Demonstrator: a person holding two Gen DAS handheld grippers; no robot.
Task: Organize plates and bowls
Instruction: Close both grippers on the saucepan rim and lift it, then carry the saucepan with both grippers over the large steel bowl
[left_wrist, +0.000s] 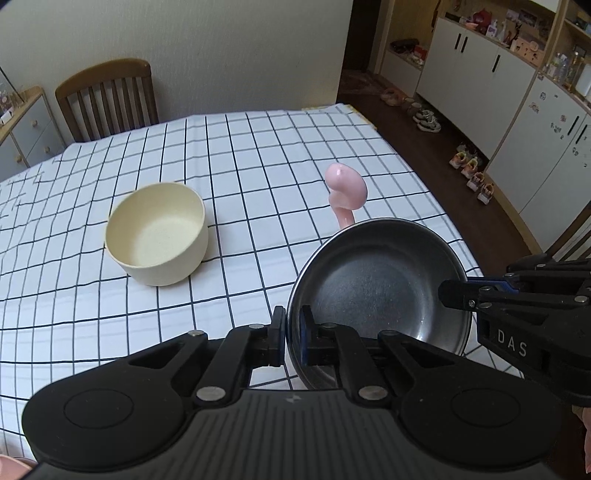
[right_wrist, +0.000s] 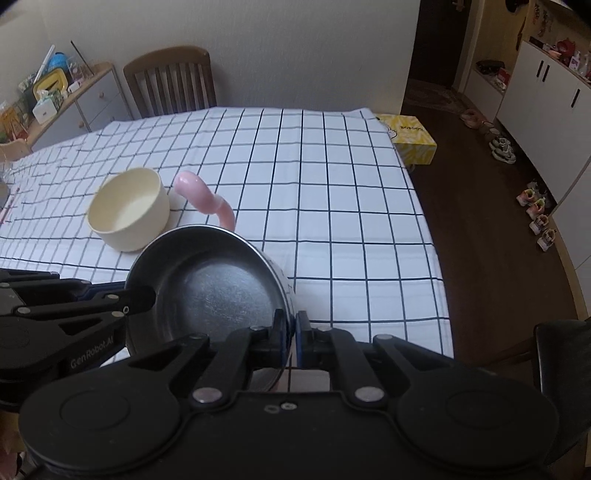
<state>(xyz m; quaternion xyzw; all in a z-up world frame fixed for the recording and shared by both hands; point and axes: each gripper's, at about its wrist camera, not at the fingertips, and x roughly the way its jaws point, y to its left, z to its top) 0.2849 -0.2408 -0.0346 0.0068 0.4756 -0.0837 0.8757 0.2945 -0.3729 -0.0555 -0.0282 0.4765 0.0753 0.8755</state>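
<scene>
1. The round, shallow stainless-steel bowl (left_wrist: 376, 284) hangs tilted above the table (left_wrist: 258, 155), gripped on two sides of its rim.
2. The left claw (left_wrist: 293, 332) is clamped on the near-left rim of the steel bowl, one pad inside the wall and one outside.
3. The right claw (right_wrist: 291, 332) is clamped on the opposite rim; in the left wrist view it reaches in from the right edge.
4. A cream-coloured, straight-walled round bowl (left_wrist: 157, 232) stands upright on the black-and-white checked tablecloth (right_wrist: 332, 184), to the left of the steel bowl and apart from it.
5. A glossy pink curved object (left_wrist: 345, 192) rises just behind the steel bowl's far rim; its lower part is hidden.
6. A wooden slat-backed chair (left_wrist: 107, 99) stands at the table's far side.
</scene>
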